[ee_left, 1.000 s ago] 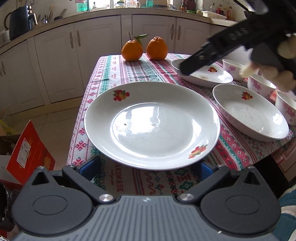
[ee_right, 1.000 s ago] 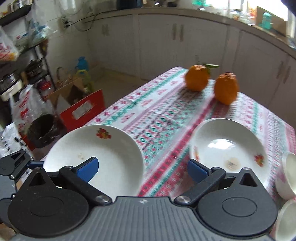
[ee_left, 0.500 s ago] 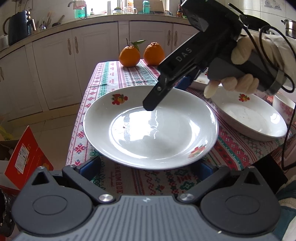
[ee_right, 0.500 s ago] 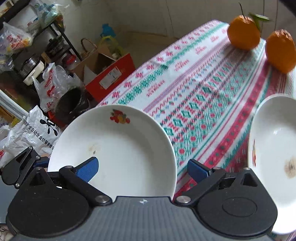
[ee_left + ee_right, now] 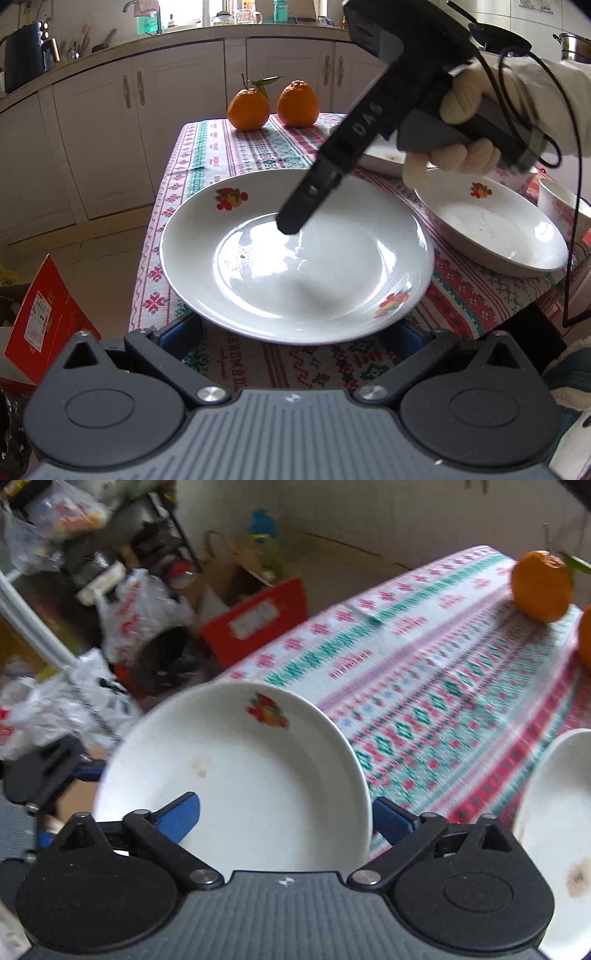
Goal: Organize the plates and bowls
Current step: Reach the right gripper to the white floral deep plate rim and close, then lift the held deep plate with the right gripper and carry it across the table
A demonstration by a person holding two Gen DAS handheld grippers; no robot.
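The large plate [image 5: 295,258] sits at the near left corner of the surface [image 5: 258,155], its near rim overhanging the edge. The right gripper [image 5: 284,812] is directly over it, pointing steeply down, with 1 blue pad inside the plate and the other outside its right rim. Its jaws are closing astride that rim, and the pads do not yet press on it. The left gripper [image 5: 295,334] is spread wide below the near rim, holding nothing. Being round, the plate has no long axis; the rim's line decides the grip. 2 more plates [image 5: 491,229] lie to the right.
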